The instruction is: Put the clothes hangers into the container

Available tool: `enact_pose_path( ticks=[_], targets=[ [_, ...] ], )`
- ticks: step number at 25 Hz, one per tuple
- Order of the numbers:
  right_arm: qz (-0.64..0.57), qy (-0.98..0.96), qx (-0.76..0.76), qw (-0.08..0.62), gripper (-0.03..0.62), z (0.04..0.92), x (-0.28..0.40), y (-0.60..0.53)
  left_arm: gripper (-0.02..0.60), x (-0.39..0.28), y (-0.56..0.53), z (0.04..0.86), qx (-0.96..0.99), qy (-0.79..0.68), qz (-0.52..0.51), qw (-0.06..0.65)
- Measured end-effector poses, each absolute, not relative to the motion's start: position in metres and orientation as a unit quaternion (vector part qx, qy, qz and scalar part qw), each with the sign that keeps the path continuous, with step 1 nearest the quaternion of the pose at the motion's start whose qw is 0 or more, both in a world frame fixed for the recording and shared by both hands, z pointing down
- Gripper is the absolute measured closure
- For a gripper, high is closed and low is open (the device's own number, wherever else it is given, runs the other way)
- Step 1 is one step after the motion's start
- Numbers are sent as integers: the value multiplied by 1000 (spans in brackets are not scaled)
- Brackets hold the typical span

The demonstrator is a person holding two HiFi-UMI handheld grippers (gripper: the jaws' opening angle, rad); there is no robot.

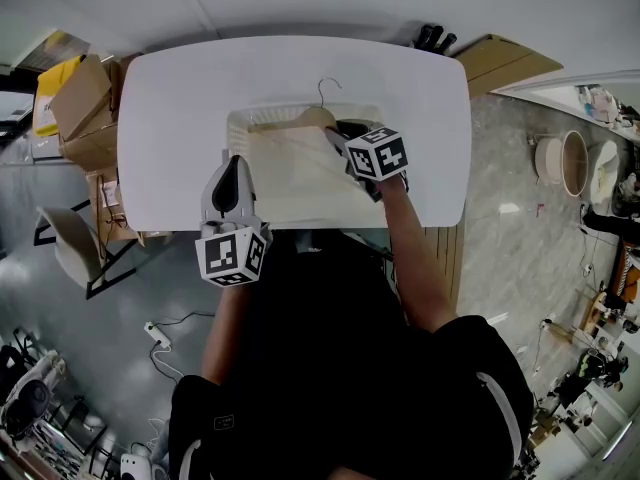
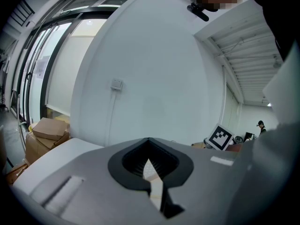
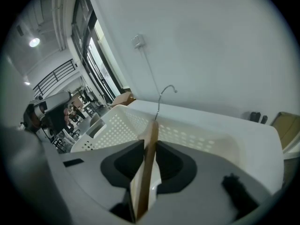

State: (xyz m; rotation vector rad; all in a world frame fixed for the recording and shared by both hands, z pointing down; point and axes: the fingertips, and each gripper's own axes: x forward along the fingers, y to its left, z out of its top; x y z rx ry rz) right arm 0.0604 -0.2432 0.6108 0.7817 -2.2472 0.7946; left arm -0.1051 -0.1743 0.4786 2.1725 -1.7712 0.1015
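Note:
A wooden clothes hanger [image 1: 300, 120] with a metal hook [image 1: 325, 88] lies across the far part of a white perforated basket [image 1: 240, 118] on the white table [image 1: 170, 98]. My right gripper [image 1: 347, 140] reaches into the basket from the right and is shut on the hanger's arm. In the right gripper view the wooden bar [image 3: 151, 144] runs edge-on between the jaws of the right gripper [image 3: 149, 149], its hook [image 3: 164, 93] rising above the basket's far wall [image 3: 117, 125]. My left gripper [image 1: 233, 165] hovers at the basket's front left, jaws together, with nothing in the left gripper [image 2: 150, 167].
Cardboard boxes [image 1: 80, 108] stand left of the table and a chair [image 1: 75, 243] sits below them. A flat cardboard piece [image 1: 505, 60] and dark objects [image 1: 435, 38] lie beyond the table's far right corner. The person's body fills the near side.

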Motion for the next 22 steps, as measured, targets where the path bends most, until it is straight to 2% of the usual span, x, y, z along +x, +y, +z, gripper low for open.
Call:
enact_pose_path(
  ticks=[16, 22],
  targets=[
    [276, -848, 301, 336, 489, 613, 60, -243, 577, -114, -165, 475, 760, -628, 34, 163],
    [274, -850, 312, 325, 454, 608, 62, -245, 577, -114, -160, 474, 761, -628, 32, 162]
  ],
)
